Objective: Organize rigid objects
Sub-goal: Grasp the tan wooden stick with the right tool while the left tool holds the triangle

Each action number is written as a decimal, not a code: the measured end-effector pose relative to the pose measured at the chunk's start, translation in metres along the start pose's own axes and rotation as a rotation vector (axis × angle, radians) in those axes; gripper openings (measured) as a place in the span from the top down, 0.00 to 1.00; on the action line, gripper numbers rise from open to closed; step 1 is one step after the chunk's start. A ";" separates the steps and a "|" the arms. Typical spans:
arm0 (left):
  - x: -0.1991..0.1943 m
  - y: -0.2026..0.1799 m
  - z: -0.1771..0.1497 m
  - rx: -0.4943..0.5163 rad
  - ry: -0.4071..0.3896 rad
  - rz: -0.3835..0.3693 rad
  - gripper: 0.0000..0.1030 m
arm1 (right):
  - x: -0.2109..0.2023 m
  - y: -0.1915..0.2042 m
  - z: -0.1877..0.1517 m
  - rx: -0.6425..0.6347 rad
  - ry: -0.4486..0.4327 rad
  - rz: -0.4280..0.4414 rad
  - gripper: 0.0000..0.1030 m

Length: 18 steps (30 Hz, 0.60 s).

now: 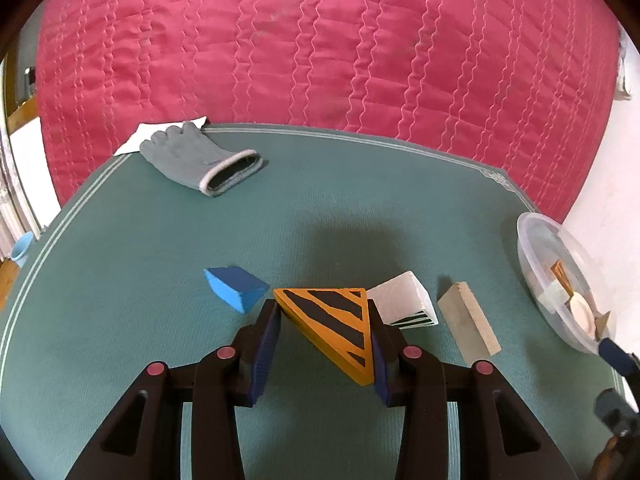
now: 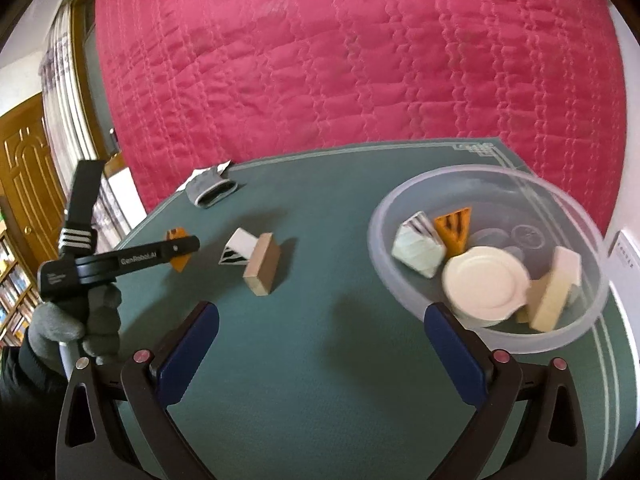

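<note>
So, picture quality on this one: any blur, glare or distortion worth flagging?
Left wrist view: sharp, with strong fisheye bending of the green mat edge; a soft shadow lies beyond the orange striped wedge clamped in the left gripper. Right wrist view: slightly motion-blurred, most visibly on the clear bowl and its contents; no harsh glare in either.

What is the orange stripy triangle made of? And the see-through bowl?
The orange triangle block looks like painted wood: flat matte colour, black stripes, sharp hard edges, though it might be plastic. The bowl looks like plastic: cloudy and see-through, with a thin smooth rim, and the blocks inside show through its wall.
</note>
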State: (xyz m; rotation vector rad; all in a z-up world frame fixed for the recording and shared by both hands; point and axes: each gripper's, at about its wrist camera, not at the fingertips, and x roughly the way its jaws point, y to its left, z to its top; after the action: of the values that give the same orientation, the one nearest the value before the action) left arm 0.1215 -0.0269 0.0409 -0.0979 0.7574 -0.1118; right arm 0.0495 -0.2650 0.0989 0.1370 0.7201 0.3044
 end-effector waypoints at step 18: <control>-0.016 0.012 -0.005 -0.030 -0.031 0.011 0.58 | 0.098 0.052 0.023 -0.075 0.196 -0.044 0.25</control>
State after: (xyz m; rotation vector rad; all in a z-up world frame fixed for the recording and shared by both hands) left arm 0.1076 -0.0129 0.0465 -0.1232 0.7286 -0.0883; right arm 0.1230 -0.1849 0.0664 0.0203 0.9036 0.3046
